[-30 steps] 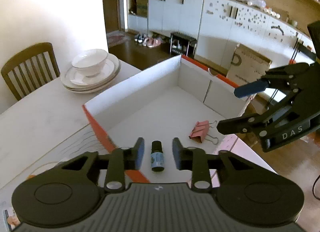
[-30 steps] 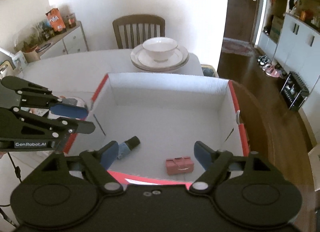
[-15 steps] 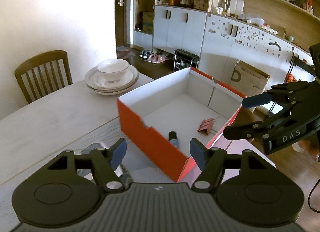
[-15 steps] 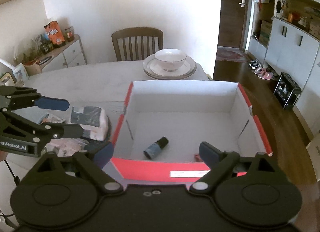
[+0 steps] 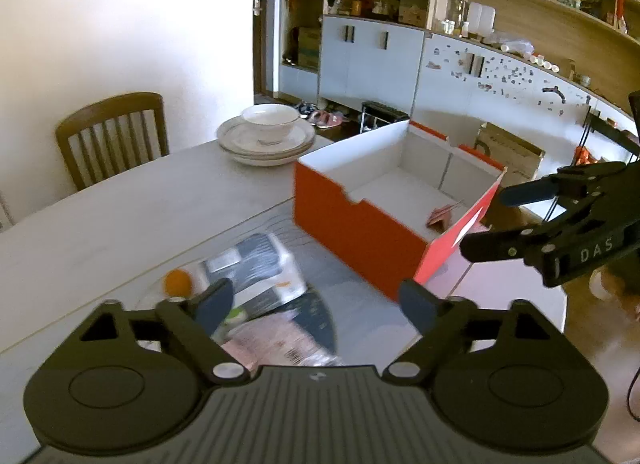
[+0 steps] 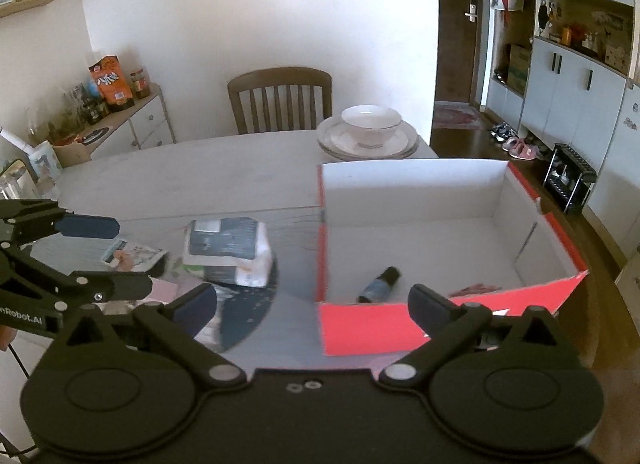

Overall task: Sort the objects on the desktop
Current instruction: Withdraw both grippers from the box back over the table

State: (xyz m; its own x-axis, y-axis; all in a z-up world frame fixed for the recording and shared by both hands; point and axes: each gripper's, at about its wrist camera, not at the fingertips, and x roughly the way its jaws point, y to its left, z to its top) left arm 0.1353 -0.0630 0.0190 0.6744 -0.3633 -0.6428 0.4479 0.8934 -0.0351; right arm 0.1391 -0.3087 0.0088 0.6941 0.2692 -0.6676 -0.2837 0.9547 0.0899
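L gripper (image 5: 316, 302) & R gripper (image 6: 312, 304) jaws opening, nothing between. Risk: pile (image 6: 228, 250) loose, overlapping; blind grab pinches two, or slick pack slips short of box (image 6: 440, 324).

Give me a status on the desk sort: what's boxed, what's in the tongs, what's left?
Done: a small dark bottle and a pink binder clip lie inside the red box.
In hand: nothing. The left tongs and the right tongs are both empty, jaws opening.
Left: a wrapped tissue pack, an orange ball and some flat packets sit on the table beside the box.
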